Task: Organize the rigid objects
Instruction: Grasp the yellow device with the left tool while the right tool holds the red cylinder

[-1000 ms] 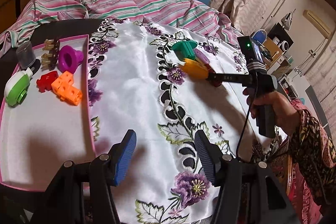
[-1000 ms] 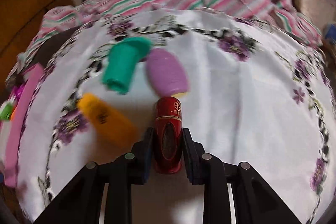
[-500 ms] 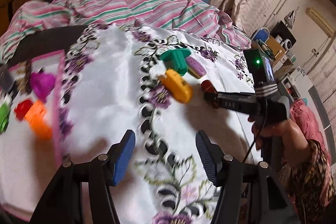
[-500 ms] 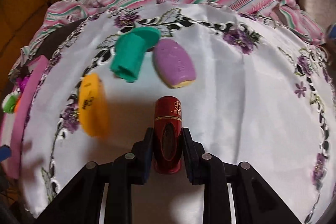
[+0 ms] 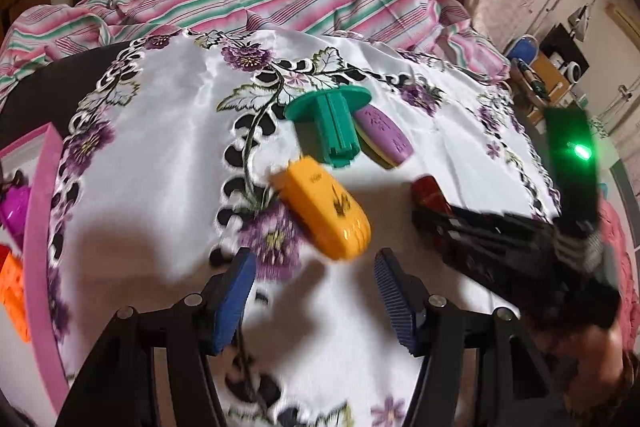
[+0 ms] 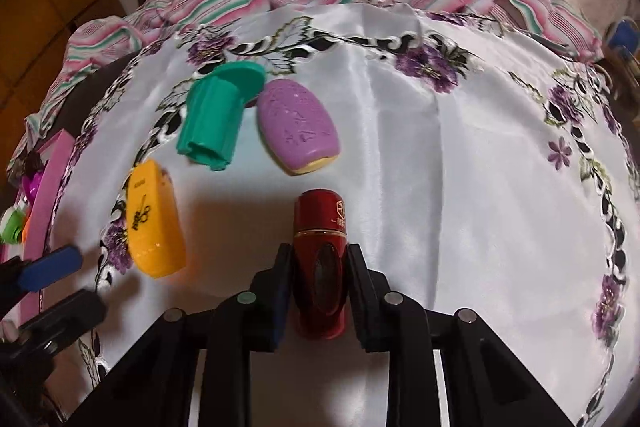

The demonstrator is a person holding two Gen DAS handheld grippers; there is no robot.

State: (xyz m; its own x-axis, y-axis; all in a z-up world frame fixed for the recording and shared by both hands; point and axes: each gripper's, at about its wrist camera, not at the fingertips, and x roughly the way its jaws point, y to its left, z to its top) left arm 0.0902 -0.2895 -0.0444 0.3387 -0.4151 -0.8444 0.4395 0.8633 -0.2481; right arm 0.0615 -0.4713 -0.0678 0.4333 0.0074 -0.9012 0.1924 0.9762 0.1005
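Left gripper (image 5: 312, 291), jaws wide and empty, has swung away from the pink tray (image 5: 38, 227) to just short of the orange piece (image 5: 324, 211); likely the next pick. Right gripper (image 6: 318, 279) stays clamped on the red bottle (image 6: 320, 267) beside it.

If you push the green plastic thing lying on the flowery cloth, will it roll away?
Probably only in a curve: the green plastic piece lies on its side, with a wide flange at one end. Its ribbed barrel may slow it. It looks stiff and hollow, so likely light. The purple case beside it might stop it.
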